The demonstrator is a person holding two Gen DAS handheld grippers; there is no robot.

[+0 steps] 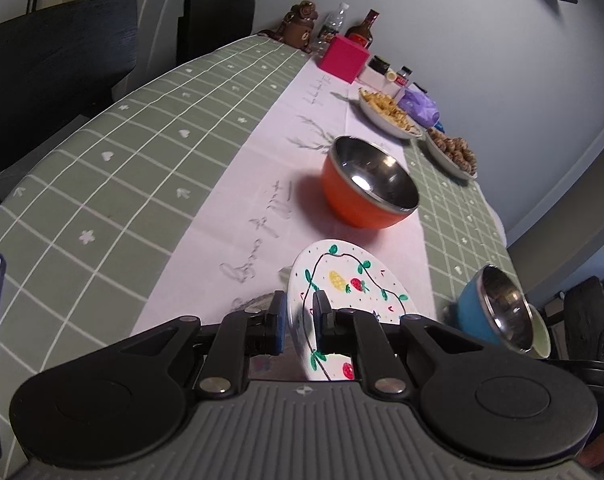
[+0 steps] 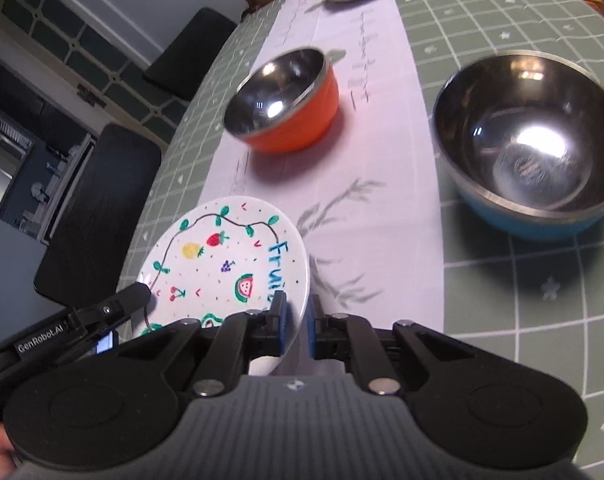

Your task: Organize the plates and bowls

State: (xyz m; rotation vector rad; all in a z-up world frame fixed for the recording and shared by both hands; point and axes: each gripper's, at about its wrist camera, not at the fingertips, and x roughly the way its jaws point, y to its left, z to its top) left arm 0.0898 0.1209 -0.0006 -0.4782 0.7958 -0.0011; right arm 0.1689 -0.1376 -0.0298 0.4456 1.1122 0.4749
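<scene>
A white plate painted with fruit (image 1: 342,284) is held tilted above the table; it also shows in the right wrist view (image 2: 226,264). My left gripper (image 1: 298,316) is shut on its near rim. My right gripper (image 2: 296,320) is shut on the opposite rim, and the left gripper's finger (image 2: 130,300) shows at the plate's left edge. An orange bowl with a steel inside (image 1: 366,184) (image 2: 286,100) stands on the white runner beyond the plate. A blue steel-lined bowl (image 1: 498,312) (image 2: 530,140) stands to the right on the green cloth.
The table has a green checked cloth (image 1: 122,152) with a white runner (image 1: 262,184). Two dishes of snacks (image 1: 390,112) (image 1: 452,152), a pink box (image 1: 342,58), bottles and jars stand at the far end. Dark chairs (image 2: 98,208) stand along the left side.
</scene>
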